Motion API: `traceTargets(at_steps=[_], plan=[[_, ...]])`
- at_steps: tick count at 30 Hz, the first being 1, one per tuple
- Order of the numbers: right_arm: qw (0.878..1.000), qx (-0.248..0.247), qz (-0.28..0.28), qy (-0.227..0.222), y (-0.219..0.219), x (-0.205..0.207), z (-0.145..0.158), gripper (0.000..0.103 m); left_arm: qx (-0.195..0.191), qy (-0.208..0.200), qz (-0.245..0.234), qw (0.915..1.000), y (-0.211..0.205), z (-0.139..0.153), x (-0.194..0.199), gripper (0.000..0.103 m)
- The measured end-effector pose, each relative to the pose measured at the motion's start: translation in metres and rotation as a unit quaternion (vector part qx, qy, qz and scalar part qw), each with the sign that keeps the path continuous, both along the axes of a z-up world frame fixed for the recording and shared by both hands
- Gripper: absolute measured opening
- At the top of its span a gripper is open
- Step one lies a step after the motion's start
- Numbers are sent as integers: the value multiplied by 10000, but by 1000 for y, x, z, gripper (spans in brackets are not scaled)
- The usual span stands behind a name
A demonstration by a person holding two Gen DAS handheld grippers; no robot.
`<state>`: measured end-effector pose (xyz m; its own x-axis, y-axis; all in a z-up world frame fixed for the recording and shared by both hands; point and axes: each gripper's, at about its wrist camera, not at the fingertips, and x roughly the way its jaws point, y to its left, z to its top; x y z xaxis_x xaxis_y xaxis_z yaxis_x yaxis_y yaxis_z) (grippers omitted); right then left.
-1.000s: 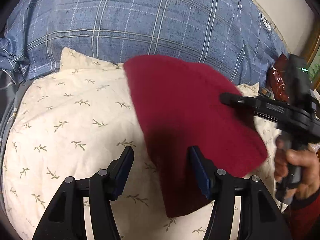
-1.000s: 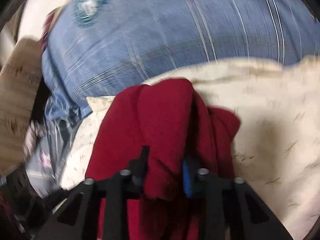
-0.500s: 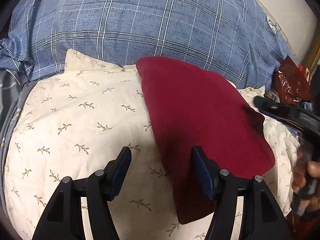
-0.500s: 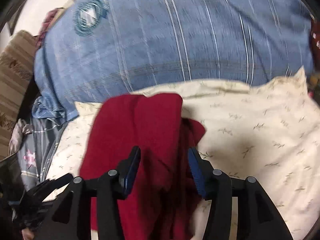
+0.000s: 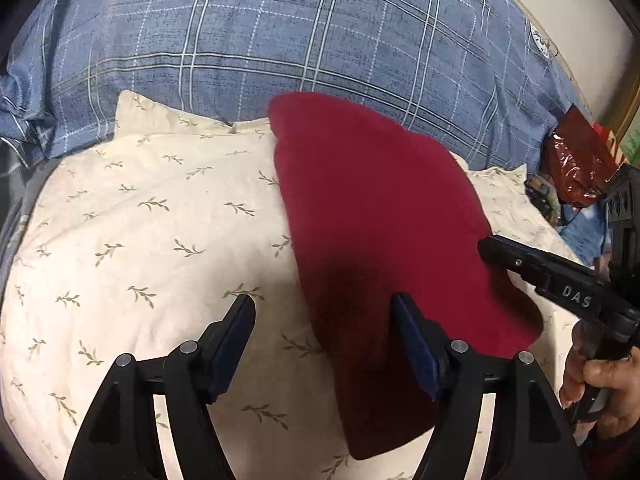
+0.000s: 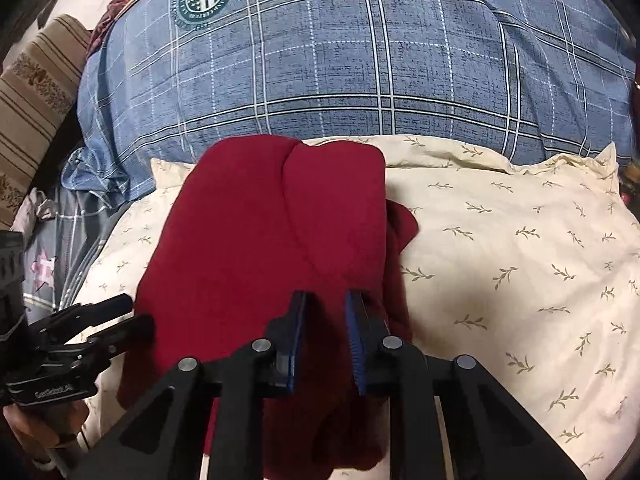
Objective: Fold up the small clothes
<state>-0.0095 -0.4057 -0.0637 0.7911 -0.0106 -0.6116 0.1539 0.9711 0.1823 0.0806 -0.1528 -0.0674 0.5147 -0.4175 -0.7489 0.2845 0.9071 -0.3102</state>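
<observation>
Dark red knit garment (image 6: pixel 256 240) lies folded once on the cream leaf-print pillow (image 5: pixel 132 232); another fold seems left. Right gripper (image 6: pixel 325 340) closing over its near edge; left gripper (image 5: pixel 324 344) opening, empty.

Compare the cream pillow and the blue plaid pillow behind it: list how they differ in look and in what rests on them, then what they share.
1. The cream pillow carries small leaf sprigs; the blue plaid pillow has white grid lines and a round crest.
2. The cream pillow bears the red garment; the blue one bears nothing that shows.
3. The cream pillow lies nearer the cameras; the blue one sits behind it.

Both are soft, plump bedding.
</observation>
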Motion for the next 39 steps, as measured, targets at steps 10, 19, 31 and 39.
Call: traceTargets(at_steps=[10,19,31,39], plan=[[9944,959,-254,-372,-34,10,-2,92,-845,424,57,9955,8,-13,38,80],[9797,1949,389,-259,-47,37,-34,70,-1257,596,-161,9901,-7,-39,77,74],[9736,1878,1219,-454,25,-24,4,50,-808,436,-52,9958,54,11,-5,56],[9824,1589,960,200,53,-53,-30,64,-304,503,173,9981,62,-12,-32,61]])
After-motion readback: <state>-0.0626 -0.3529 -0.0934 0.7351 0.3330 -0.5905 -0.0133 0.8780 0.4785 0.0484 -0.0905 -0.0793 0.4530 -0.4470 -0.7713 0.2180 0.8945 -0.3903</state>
